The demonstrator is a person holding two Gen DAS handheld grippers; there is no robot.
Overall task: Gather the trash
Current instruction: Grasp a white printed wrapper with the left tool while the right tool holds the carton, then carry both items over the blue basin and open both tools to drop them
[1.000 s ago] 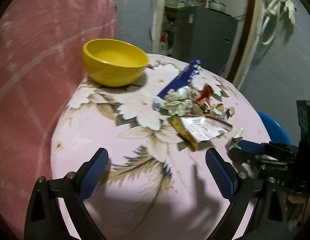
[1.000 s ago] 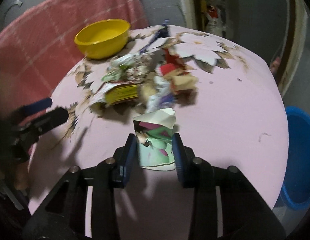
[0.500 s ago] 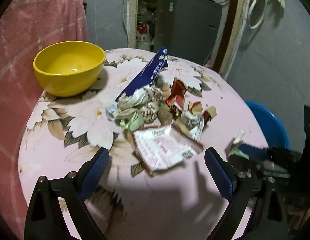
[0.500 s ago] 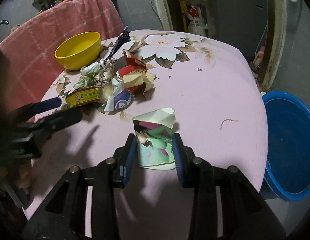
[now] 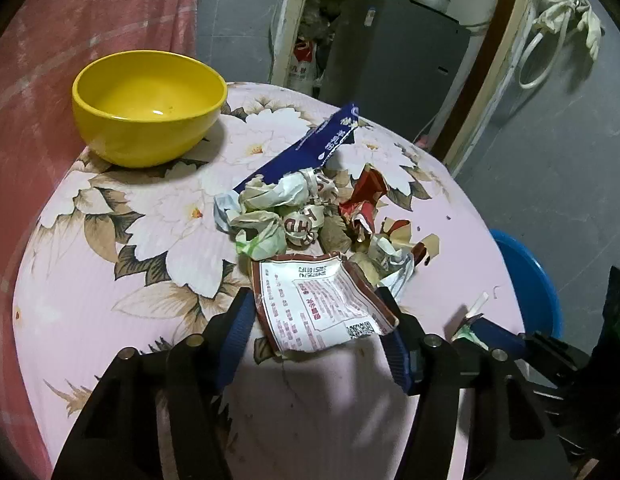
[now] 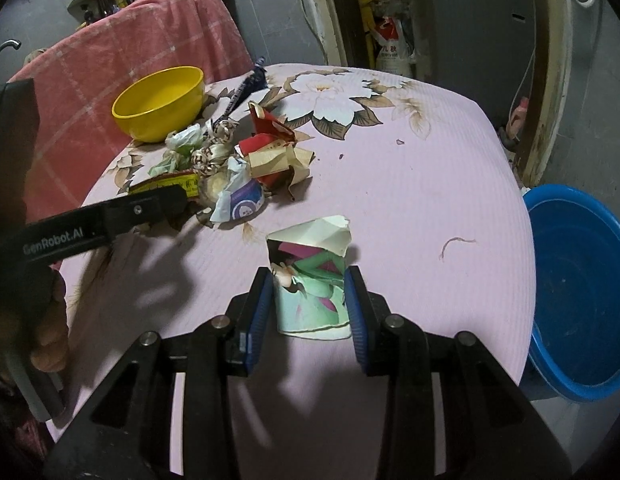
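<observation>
A pile of crumpled wrappers (image 5: 306, 216) lies mid-table; it also shows in the right wrist view (image 6: 230, 160). My left gripper (image 5: 316, 320) has its fingers on both sides of a flat white-and-red packet (image 5: 318, 304) at the pile's near edge, and they look closed onto it. My right gripper (image 6: 308, 304) is shut on a crushed green-and-pink paper cup (image 6: 310, 280), held above the table. The left gripper's arm shows in the right wrist view (image 6: 110, 216).
A yellow bowl (image 5: 148, 104) stands at the table's far left. A blue basin (image 6: 582, 284) sits on the floor off the table's right edge. The round table (image 6: 410, 200) has a pink floral cloth. A pink-draped chair (image 5: 70, 40) stands behind the bowl.
My left gripper moved forward to the pile and narrowed around the white-and-red packet. My right gripper swung right with the cup still in it, bringing the blue basin closer.
</observation>
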